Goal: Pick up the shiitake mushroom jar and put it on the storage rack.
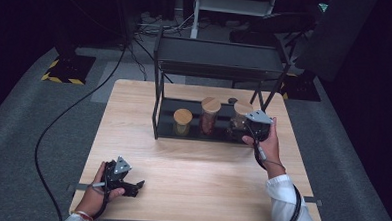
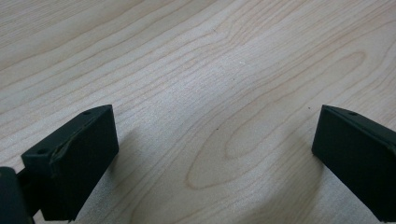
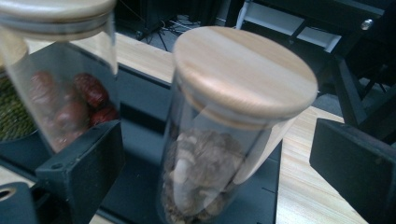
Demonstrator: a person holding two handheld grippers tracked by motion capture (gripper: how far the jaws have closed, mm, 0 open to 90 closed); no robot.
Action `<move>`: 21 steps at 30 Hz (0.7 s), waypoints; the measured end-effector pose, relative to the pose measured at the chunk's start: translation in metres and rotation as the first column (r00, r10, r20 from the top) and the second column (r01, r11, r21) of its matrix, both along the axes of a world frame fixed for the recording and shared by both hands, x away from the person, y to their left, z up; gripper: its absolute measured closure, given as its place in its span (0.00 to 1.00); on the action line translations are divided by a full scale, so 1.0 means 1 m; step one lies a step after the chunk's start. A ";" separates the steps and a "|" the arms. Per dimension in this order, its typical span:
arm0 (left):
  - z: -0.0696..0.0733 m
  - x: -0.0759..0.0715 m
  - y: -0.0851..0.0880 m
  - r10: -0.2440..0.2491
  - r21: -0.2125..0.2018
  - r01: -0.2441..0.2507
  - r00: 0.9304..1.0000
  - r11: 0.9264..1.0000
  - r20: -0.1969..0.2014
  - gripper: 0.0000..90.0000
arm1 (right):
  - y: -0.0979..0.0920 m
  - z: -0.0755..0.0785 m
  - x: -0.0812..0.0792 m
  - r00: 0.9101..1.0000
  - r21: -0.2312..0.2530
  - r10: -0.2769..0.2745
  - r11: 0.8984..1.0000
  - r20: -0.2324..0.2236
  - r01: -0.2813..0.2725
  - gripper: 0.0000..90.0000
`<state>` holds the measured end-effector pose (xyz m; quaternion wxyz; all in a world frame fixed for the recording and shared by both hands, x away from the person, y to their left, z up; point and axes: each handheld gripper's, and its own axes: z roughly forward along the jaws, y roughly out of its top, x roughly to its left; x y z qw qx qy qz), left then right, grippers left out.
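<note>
Right gripper view shows the right gripper (image 3: 212, 163) with its two black fingers (image 3: 81, 172) spread wide, one on each side of a glass jar with a wooden lid (image 3: 243, 70). The jar with mushrooms (image 3: 205, 172) stands between them, untouched on both sides as far as the picture tells. Left of it in this view stands a second lidded jar, the jar with red fruit (image 3: 70, 107), and at the far left edge a patch of something green behind glass. Both jars stand on the dark bottom tray of a black rack (image 3: 140, 116), and pale wood runs past the tray at the lower right.

From the high view, the right gripper (image 1: 256, 128) is held at the right end of the rack's (image 1: 157, 89) lower shelf, the person's right hand (image 1: 267, 146) behind it, a white sleeve below. Three jars stand in a row there: a short jar (image 1: 182, 122) at the left, the jar with red fruit (image 1: 210, 116) in the middle, the jar with mushrooms (image 1: 240, 115) at the right, just at the gripper.

Left gripper view shows the left gripper (image 2: 215, 154) with fingers (image 2: 74, 158) also spread wide, holding nothing, low over the bare wood of the counter (image 2: 210, 70). In the high view the left gripper (image 1: 123, 182) sits near the counter's (image 1: 191, 165) front left corner, in the left hand (image 1: 95, 193), well apart from the rack.
</note>
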<state>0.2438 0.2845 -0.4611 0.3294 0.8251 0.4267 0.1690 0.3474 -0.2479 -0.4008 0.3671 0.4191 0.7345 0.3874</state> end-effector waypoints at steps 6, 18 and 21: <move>0.000 0.000 0.000 0.001 0.000 -0.001 1.000 1.000 0.000 0.00 | -0.002 -0.007 -0.009 1.000 -0.005 0.023 1.000 0.007 -0.023 0.04; 0.000 0.000 0.000 0.001 0.000 -0.001 1.000 1.000 0.000 0.00 | -0.001 -0.019 -0.027 0.997 -0.040 0.074 0.997 0.028 -0.072 0.04; 0.000 0.000 0.000 0.001 0.000 -0.001 1.000 1.000 0.001 0.00 | -0.002 -0.021 -0.030 0.995 -0.049 0.092 0.995 0.028 -0.091 0.04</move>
